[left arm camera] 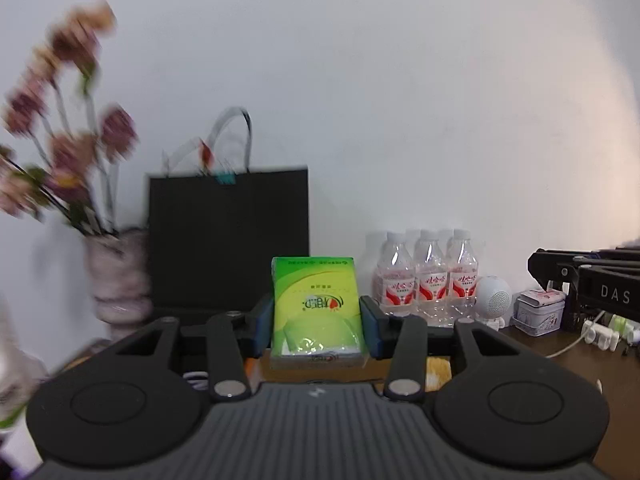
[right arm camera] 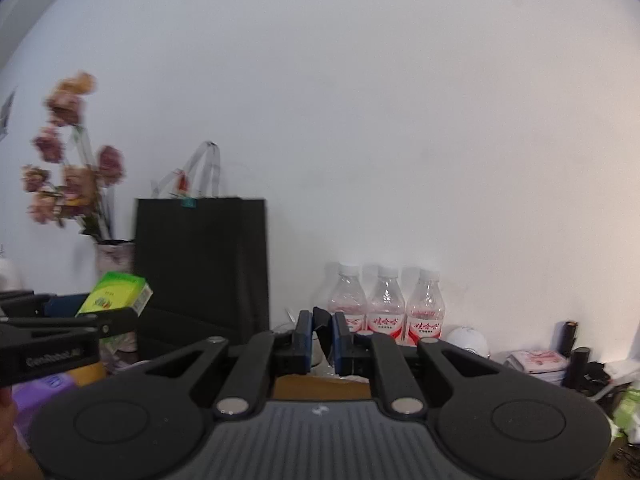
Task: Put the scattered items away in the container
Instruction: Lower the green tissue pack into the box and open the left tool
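Left gripper (left arm camera: 317,326) clamps a green tissue pack (left arm camera: 314,304) upright between its blue pads, held in the air above the brown table (left arm camera: 560,364). Right gripper (right arm camera: 322,336) pinches a thin dark item (right arm camera: 322,326) (too small to identify), pads nearly together. Behind, against the white wall: black paper bag (left arm camera: 228,240), vase of pink flowers (left arm camera: 116,276) left of it, water bottles (left arm camera: 426,276) to its right, then a white round speaker (left arm camera: 493,295) and a small tin (left arm camera: 538,312).
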